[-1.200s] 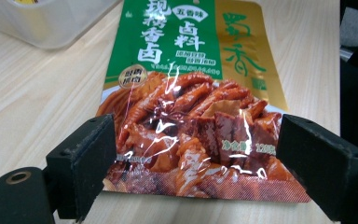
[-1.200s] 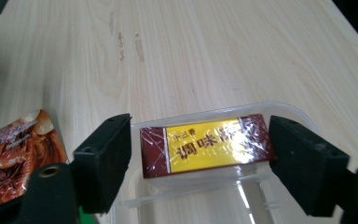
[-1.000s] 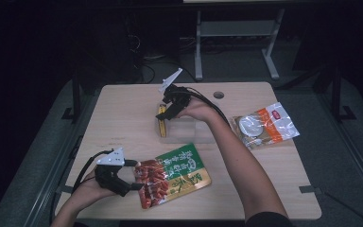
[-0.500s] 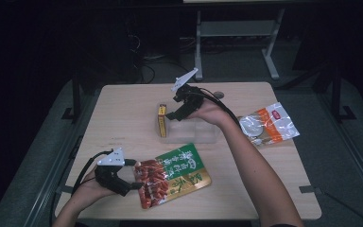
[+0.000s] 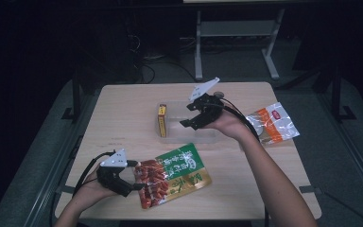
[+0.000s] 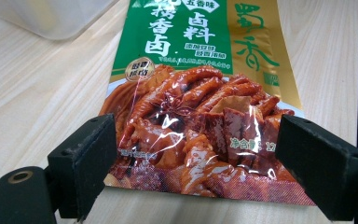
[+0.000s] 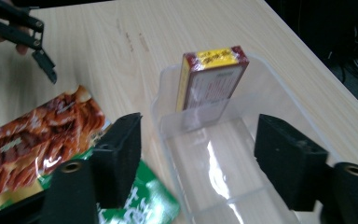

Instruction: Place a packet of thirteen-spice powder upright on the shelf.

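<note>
A clear plastic container (image 5: 196,137) lies mid-table, and a yellow and red box (image 5: 162,120) stands on edge at its left end. My right gripper (image 5: 194,116) hovers open over the container. In the right gripper view the box (image 7: 212,81) stands against the container's far wall (image 7: 279,98), beyond my spread jaws (image 7: 198,163). A green and red snack pouch (image 5: 175,175) lies flat at the front. My left gripper (image 5: 130,183) is open at its left end; in the left gripper view the jaws (image 6: 200,163) flank the pouch's (image 6: 200,93) near edge without pinching it.
An orange and clear snack bag (image 5: 272,124) lies at the table's right edge. The left half of the wooden table (image 5: 118,113) is bare. A metal stand (image 5: 236,33) stands on the floor behind. The left gripper (image 7: 28,37) is seen far off in the right gripper view.
My right gripper has let go of the box, which now stands in the container, and has drawn back to the right. The left gripper has stayed at the pouch.
</note>
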Demonstrator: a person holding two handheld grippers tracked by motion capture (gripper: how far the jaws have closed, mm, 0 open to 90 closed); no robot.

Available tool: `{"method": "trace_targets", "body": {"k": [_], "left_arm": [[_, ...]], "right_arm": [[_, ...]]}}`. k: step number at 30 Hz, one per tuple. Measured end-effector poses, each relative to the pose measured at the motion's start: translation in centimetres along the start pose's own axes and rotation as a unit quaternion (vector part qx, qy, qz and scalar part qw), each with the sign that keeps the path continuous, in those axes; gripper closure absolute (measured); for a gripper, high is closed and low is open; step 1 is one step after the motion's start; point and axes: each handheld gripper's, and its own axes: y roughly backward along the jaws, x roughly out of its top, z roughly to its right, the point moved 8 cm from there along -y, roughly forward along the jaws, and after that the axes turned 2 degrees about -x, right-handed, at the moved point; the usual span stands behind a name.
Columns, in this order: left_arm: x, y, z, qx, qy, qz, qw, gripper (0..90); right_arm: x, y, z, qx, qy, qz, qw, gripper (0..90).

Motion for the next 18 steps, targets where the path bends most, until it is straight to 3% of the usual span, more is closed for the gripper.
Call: {"method": "trace_targets", "body": {"k": [3, 11, 13, 18], "left_arm": [[0.0, -0.2, 0.1, -0.001, 0.002, 0.002, 1.0, 12.4], [-0.1, -0.1, -0.2, 0.007, 0.002, 0.001, 1.0, 12.5], [-0.1, -0.1, -0.3, 0.01, 0.002, -0.002, 0.9999, 12.6], [-0.3, -0.2, -0.4, 0.019, -0.002, -0.006, 0.9998, 13.9]], "right_arm": [[-1.1, 1.2, -1.2, 0.003, -0.002, 0.006, 1.0, 53.2], [-4.4, 1.9, -3.4, 0.007, -0.003, 0.002, 1.0, 85.6], [-5.4, 1.8, -3.8, 0.011, -0.005, 0.005, 0.9999, 89.6], [-8.0, 1.3, -4.7, 0.022, -0.014, -0.003, 0.9997, 89.6]]}}
